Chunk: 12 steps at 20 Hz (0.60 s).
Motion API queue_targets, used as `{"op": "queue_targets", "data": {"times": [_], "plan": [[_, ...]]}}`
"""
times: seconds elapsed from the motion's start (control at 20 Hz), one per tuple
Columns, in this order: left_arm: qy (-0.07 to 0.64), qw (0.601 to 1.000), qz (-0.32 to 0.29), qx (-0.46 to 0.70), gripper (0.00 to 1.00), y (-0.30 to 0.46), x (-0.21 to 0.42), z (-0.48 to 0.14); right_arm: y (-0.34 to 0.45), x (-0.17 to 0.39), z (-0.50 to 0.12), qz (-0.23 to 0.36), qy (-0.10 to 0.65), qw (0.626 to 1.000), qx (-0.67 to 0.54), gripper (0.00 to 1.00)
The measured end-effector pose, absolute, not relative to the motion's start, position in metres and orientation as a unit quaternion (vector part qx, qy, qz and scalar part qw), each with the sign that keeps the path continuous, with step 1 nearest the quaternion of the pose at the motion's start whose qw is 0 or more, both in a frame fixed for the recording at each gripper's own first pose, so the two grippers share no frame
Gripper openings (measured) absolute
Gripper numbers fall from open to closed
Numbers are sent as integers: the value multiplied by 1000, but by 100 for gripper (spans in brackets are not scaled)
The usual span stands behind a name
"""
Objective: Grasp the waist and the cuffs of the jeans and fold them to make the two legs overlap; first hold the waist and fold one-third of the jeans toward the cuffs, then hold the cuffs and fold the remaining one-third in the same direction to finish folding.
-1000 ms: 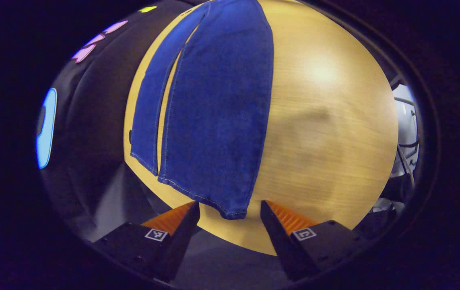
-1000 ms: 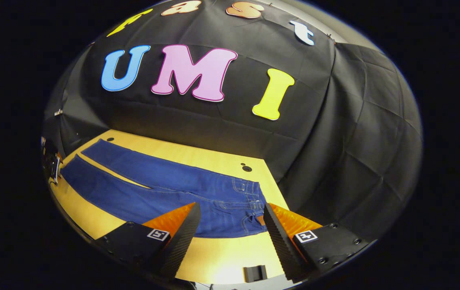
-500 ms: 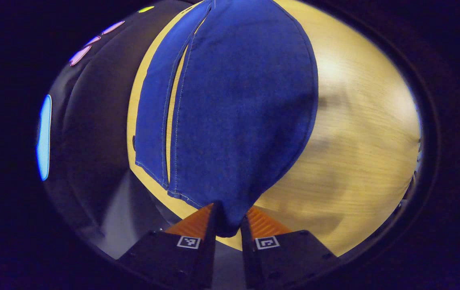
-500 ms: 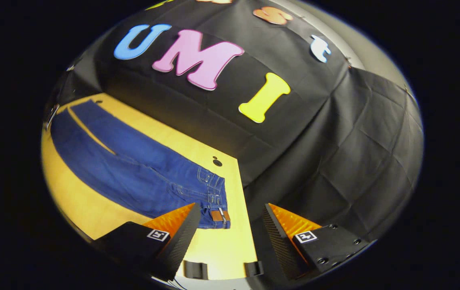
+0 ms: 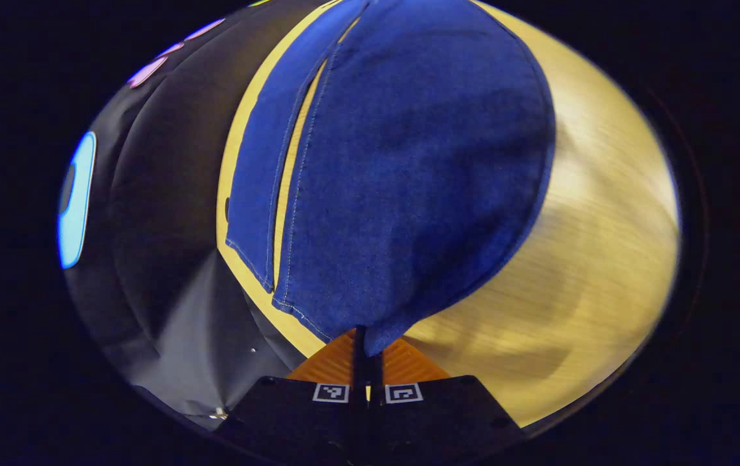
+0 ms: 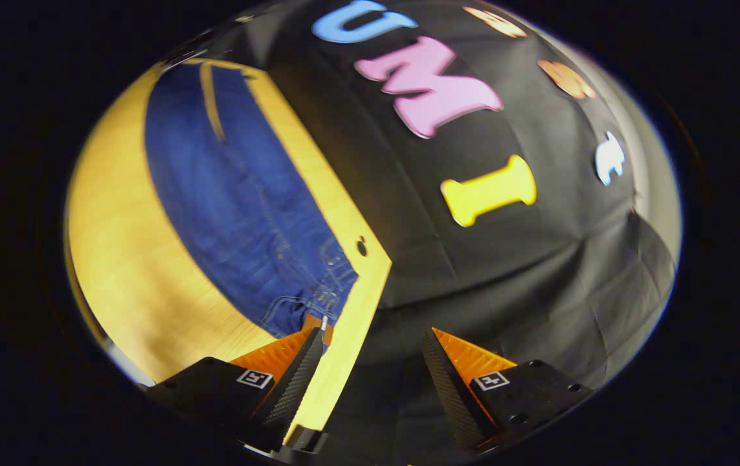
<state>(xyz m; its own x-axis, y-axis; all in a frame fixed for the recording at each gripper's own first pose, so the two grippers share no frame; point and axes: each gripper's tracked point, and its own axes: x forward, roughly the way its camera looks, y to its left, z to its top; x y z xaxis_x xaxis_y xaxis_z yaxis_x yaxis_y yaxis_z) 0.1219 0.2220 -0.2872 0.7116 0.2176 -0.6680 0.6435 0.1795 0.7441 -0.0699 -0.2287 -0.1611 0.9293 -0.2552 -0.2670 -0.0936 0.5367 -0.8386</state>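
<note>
Since half a second ago our left claw [image 5: 367, 346] has drawn its fingers the rest of the way together, and they now pinch the corner of the near cuff [image 5: 370, 336] of the jeans [image 5: 408, 162]. That cuff corner is lifted into the claw, and the near leg [image 5: 421, 168] bulges up from the wooden worktop [image 5: 603, 246] in the left gripper view. The far leg [image 5: 259, 175] lies flat beside it, a thin strip of worktop showing between the two, its own cuff near the worktop's edge.

Our right claw [image 6: 373, 353] has swung round since then; in the right gripper view the jeans [image 6: 227, 194] now run away from us up the worktop [image 6: 117, 259], and the waist [image 6: 318, 310] lies just beside the worktop's end. The right claw's fingers stand well apart. One finger [image 6: 298, 375] sits over the worktop's edge just by the waist, the other finger [image 6: 447, 382] hangs off the worktop in front of the booth's black cloth [image 6: 538, 272]. We grip nothing with it.
</note>
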Motion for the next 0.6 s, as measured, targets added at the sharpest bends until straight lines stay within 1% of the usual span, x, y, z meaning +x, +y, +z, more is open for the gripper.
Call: {"op": "queue_targets", "data": {"times": [0.1,0.2,0.25,0.3,0.35,0.5,0.6], "plan": [[355,686,-151,617,6,221,122,-287,-225,-57,-197,11,205,829,-520,95],[362,682,-148,617,6,223,122,-288,-236,-43,-227,43,224,804,-550,95],[366,681,-144,618,6,223,123,-289,-246,-36,-240,48,236,792,-561,95],[367,681,-138,619,2,221,124,-289,-261,-31,-253,49,252,781,-569,95],[368,682,-132,619,6,220,124,-289,-276,-28,-265,48,270,773,-572,95],[372,687,-130,611,6,222,125,-290,-313,-24,-296,53,315,753,-576,95],[375,682,-138,613,6,222,125,-289,-316,-17,-311,80,321,737,-589,95]]}}
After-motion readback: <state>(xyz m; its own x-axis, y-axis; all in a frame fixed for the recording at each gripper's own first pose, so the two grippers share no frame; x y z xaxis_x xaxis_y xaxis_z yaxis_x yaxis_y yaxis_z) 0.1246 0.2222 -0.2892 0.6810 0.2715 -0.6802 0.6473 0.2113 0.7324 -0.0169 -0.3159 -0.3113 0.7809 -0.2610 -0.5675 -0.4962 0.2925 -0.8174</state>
